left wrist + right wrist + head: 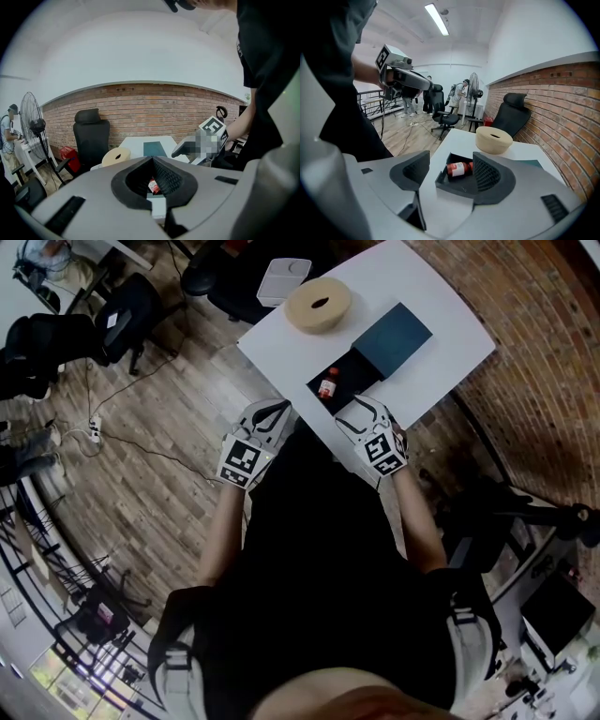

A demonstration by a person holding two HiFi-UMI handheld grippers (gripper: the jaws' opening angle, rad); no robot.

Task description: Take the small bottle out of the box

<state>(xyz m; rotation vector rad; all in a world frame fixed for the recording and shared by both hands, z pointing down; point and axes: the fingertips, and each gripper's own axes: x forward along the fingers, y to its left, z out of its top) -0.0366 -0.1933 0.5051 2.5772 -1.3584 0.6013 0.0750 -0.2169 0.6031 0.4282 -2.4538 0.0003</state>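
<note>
Small bottle, red, cylindrical, lying in black box; right tool jaws apart, left tool jaws together.

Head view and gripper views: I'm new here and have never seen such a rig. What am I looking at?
No robot: a person holds a two-jaw gripper in each hand. The head view looks down from their head; each gripper view looks along that gripper's jaws. On the table lie an open box with a small red bottle inside, a dark lid beside it, and a beige tape roll. The left gripper is shut and empty; the right gripper is open, facing the box. Nothing is held.
</note>
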